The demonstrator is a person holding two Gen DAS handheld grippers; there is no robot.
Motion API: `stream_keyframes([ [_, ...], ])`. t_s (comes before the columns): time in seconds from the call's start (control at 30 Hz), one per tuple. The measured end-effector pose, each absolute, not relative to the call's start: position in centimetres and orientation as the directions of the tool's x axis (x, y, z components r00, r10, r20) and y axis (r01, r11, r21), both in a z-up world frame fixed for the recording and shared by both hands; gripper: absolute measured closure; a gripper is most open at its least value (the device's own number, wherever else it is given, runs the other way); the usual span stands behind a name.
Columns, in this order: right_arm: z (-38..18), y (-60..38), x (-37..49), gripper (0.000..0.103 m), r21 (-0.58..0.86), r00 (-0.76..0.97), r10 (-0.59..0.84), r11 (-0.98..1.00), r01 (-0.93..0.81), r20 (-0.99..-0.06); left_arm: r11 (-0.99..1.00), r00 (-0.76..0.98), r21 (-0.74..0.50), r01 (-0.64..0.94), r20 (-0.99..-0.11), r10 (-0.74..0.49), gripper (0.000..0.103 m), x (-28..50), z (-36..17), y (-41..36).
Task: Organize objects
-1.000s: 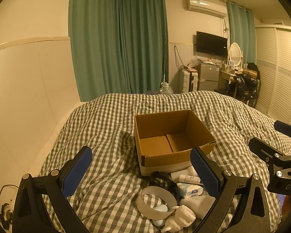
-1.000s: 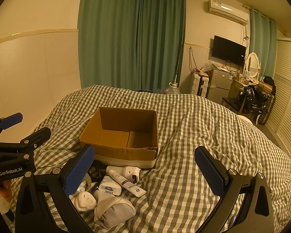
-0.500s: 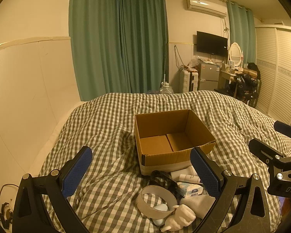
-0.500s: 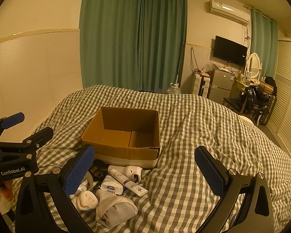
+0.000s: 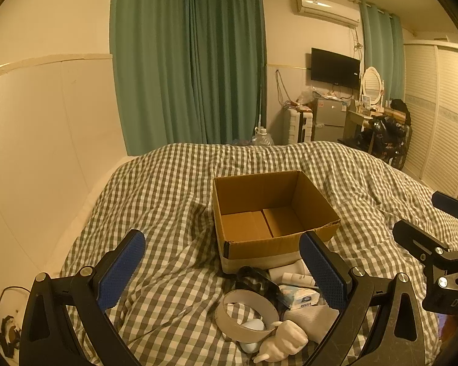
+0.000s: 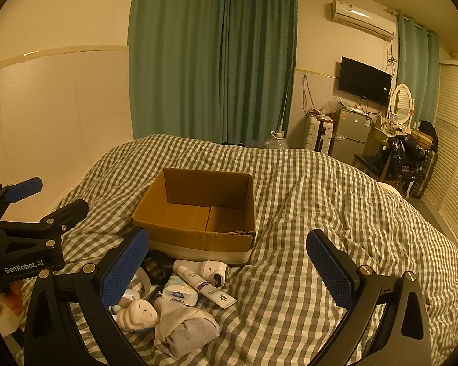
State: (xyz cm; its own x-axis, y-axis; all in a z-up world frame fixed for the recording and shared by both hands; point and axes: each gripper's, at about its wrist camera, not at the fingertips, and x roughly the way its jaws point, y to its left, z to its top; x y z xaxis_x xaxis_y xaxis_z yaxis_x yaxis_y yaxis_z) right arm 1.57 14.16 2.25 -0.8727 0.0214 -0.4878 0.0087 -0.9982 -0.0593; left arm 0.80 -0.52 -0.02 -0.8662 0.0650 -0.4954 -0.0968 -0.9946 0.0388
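- Two tongs in view, both spread wide with nothing between the blue pads: left tongs, right tongs.
- Both hover above the near end of the bed, which is covered by a green-and-white checked quilt.
- Cardboard box sits open-topped on the quilt at mid-bed; interior shows only its folded bottom flaps. White tape band runs along the base of its near wall.
- Clutter pile lies on the quilt just in front of the box's near wall, outside it.
- Pile contents, right wrist view: white tube lying flat; white cylindrical device beside it, touching the tube; tissue pack just left of the tube; rolled socks nearest the camera; white fist-shaped figurine left of the socks.
- Left wrist view adds: white ring band lying tilted on the quilt, a pale blue rounded object partly inside the ring, and a dark object between ring and box; its identity cannot be told.
- Left tongs' right finger overlaps the pile in its own view; no contact visible.
- Each tool shows at the edge of the other's view, well apart from the pile.
- Background: green curtains, wall television, air conditioner.
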Motion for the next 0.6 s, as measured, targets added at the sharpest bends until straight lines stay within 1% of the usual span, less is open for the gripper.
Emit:
stream_keyframes([
  [0.2, 2.5, 14.1, 1.7, 0.0, -0.06, -0.874, 0.021, -0.998, 0.01, -0.485, -0.995, -0.872, 0.033, -0.092, -0.485, 0.064, 0.0, 0.8, 0.7, -0.7],
  [0.37, 3.2, 13.8, 2.1, 0.0, -0.072, -0.882, 0.025, -0.997, 0.01, -0.471, -0.996, -0.88, 0.011, -0.09, -0.469, 0.074, 0.0, 1.1, 1.3, -1.2],
  [0.5, 3.5, 13.6, 2.3, 0.0, -0.077, -0.884, 0.027, -0.997, 0.01, -0.466, -0.993, -0.881, -0.036, -0.111, -0.459, 0.115, 0.0, 1.3, 1.5, -1.6],
  [0.6, 3.6, 13.5, 2.4, 0.0, -0.082, -0.883, 0.03, -0.997, 0.009, -0.468, -0.994, -0.886, -0.031, -0.104, -0.452, 0.107, 0.0, 1.4, 1.7, -1.6],
])
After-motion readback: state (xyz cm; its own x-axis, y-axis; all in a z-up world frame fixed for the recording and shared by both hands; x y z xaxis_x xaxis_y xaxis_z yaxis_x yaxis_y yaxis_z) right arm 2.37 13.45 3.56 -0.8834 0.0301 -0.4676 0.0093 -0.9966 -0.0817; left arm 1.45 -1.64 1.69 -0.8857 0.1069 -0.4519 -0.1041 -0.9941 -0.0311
